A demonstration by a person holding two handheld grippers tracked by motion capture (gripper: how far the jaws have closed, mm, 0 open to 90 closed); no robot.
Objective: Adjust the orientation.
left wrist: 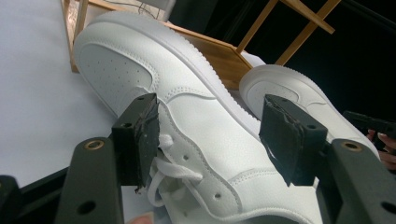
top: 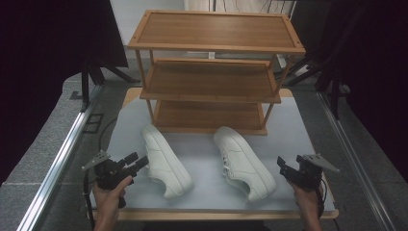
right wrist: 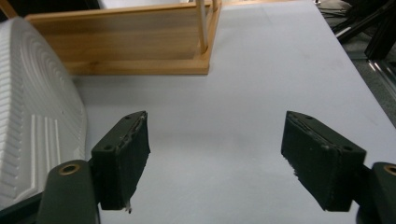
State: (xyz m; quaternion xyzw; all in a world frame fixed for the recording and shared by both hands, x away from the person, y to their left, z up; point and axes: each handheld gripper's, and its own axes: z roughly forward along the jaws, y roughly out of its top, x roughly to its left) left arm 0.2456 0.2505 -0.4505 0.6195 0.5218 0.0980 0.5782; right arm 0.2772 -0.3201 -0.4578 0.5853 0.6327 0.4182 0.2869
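Left tongs [top: 139,161] gaping wide beside the left white sneaker [top: 166,161], right tongs [top: 283,168] wide over bare desk [top: 202,192], no readable branding

Smooth white leather shoes [top: 166,163], matt wooden rack [top: 211,72]

Your left gripper [top: 136,161] and right gripper [top: 285,169] are black, each topped by a grey three-cornered plate, with brass-ringed screw holes, frayed pads and trailing cables.
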